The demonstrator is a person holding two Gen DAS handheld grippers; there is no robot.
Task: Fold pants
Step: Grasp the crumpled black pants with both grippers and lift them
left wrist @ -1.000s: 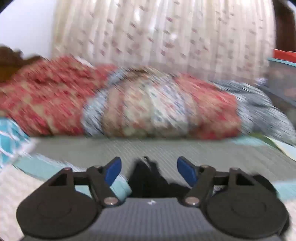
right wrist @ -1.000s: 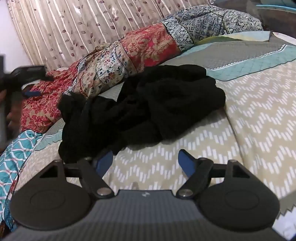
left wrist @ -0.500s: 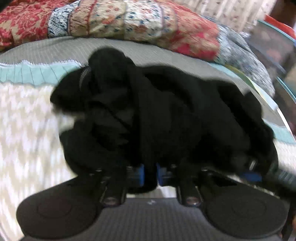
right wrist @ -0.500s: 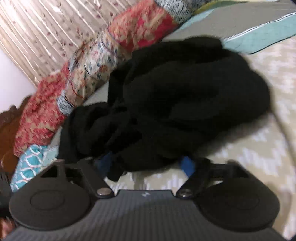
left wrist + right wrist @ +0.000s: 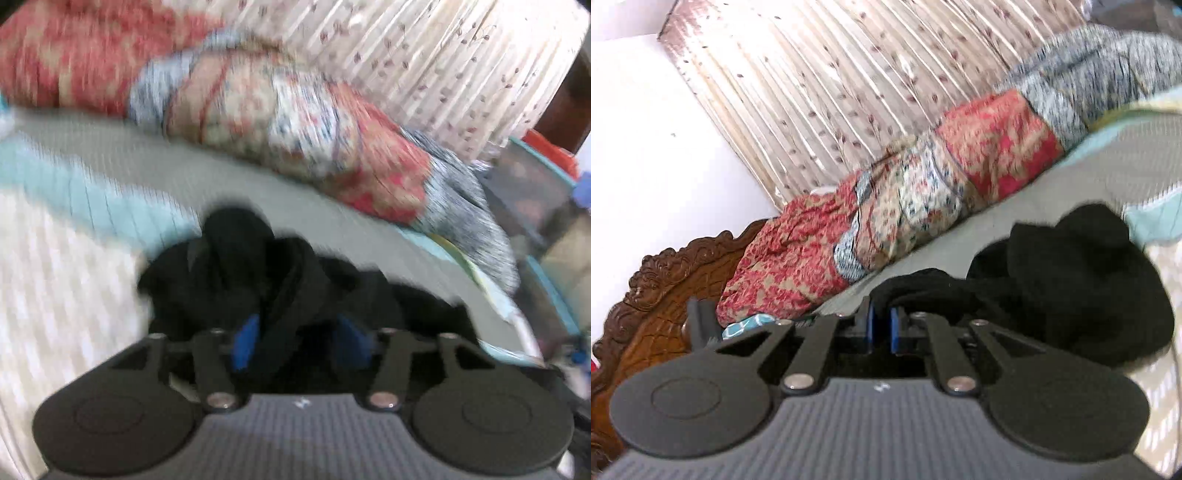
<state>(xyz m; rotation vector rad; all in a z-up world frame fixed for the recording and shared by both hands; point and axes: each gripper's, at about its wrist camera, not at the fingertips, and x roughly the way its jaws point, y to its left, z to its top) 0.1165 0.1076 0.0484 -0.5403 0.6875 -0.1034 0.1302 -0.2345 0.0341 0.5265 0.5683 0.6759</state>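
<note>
Black pants [image 5: 1071, 280], crumpled in a thick heap on the bed [image 5: 1015, 206] | right tongs [image 5: 880, 330] clamped on a fold at its edge | left tongs [image 5: 299, 343] just reopened, apart, cloth bunched between them

A pleated cream curtain [image 5: 827, 110] printed with small dark sprigs hangs behind the bed and glows as if lit from behind. To its left in the right wrist view stands a plain white wall [image 5: 646, 166]. Below the wall rises a carved brown wooden headboard [image 5: 665, 288] with scrolled edges. The bed [image 5: 55, 277] wears a cover with a pale zigzag pattern, a light teal band [image 5: 92, 199] and a grey striped section. Along the curtain side lies a rolled patchwork quilt [image 5: 923, 195] in red, cream and blue-grey prints. In the left wrist view, a clear storage box [image 5: 532, 192] with a teal rim stands at the right, blurred.
</note>
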